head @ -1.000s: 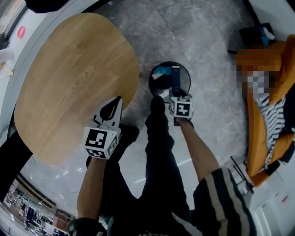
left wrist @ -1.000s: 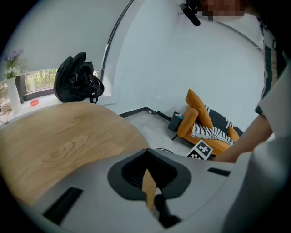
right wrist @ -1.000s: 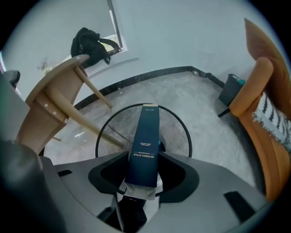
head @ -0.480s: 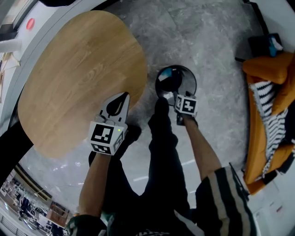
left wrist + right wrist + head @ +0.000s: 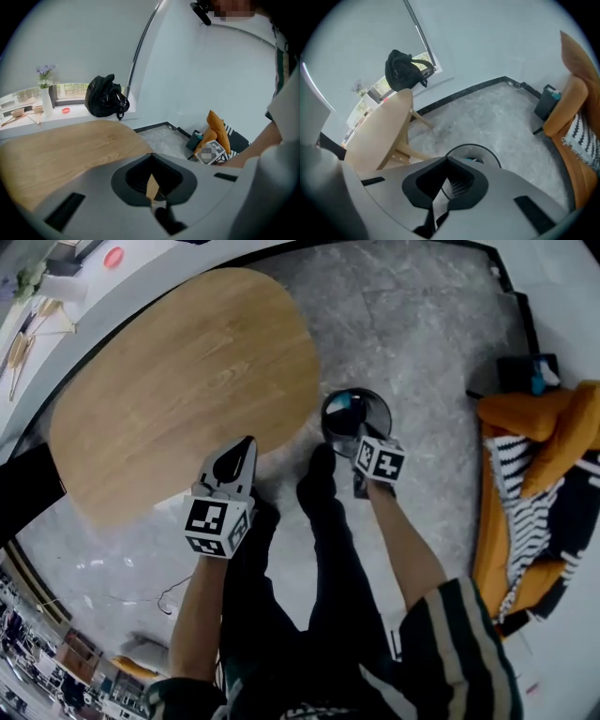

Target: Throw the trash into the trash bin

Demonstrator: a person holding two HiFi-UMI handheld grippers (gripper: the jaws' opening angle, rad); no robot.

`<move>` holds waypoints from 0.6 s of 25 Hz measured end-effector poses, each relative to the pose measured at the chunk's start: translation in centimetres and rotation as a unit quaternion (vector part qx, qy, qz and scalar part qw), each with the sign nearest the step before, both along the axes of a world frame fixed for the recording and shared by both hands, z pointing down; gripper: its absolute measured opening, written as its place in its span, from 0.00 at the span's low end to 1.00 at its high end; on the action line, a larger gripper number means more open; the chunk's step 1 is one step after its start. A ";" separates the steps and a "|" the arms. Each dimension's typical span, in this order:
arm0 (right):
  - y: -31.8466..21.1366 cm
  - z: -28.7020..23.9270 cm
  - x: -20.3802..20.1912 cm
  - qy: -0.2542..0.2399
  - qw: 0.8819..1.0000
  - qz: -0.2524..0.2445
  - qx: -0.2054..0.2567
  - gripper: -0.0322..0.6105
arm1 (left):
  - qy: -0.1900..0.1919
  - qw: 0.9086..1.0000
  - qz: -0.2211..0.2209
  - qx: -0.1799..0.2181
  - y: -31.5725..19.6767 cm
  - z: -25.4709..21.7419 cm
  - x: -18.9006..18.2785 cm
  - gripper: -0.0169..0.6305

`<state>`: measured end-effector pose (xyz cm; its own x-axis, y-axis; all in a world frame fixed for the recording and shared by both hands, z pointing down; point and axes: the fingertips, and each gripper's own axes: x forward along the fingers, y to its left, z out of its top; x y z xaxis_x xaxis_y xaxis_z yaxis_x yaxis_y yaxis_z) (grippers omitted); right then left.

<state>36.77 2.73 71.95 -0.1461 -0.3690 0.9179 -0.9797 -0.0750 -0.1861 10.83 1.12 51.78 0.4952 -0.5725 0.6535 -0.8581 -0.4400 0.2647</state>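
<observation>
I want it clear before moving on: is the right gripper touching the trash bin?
Apart. The right gripper view looks down on the trash bin on the floor, well below the shut, empty right gripper.

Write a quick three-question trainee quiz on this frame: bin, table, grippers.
1. True or false: the trash bin stands on the wooden table.
2. Which gripper hangs over the bin's rim in the head view? A) the left one B) the right one C) neither
3. What dark thing sits on the ledge beyond the table in the left gripper view?
Key:
1. False: it stands on the floor beside the table.
2. B: the right gripper. The left gripper is at the table's edge.
3. A black bag.
</observation>
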 end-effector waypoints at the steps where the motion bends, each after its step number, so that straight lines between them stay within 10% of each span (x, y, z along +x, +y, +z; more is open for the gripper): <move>1: -0.4 -1.4 -0.7 0.003 1.000 -0.008 0.008 0.05 | 0.001 1.000 -0.009 0.001 0.5 -0.9 -0.7 0.03; 8: -1.2 -15.5 -9.1 -0.029 0.994 -0.059 0.092 0.05 | -0.012 0.999 -0.035 0.028 3.6 -7.6 -6.4 0.03; 15: 1.5 -34.5 -19.8 -0.021 0.944 -0.229 0.237 0.05 | 0.007 0.995 -0.069 0.065 7.1 -19.6 -10.9 0.03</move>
<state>17.01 4.27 37.42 -0.4218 -0.6258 0.6561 -0.8803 0.4559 -0.1310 -0.10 8.20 32.17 0.4142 -0.7151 0.5631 -0.9095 -0.3486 0.2263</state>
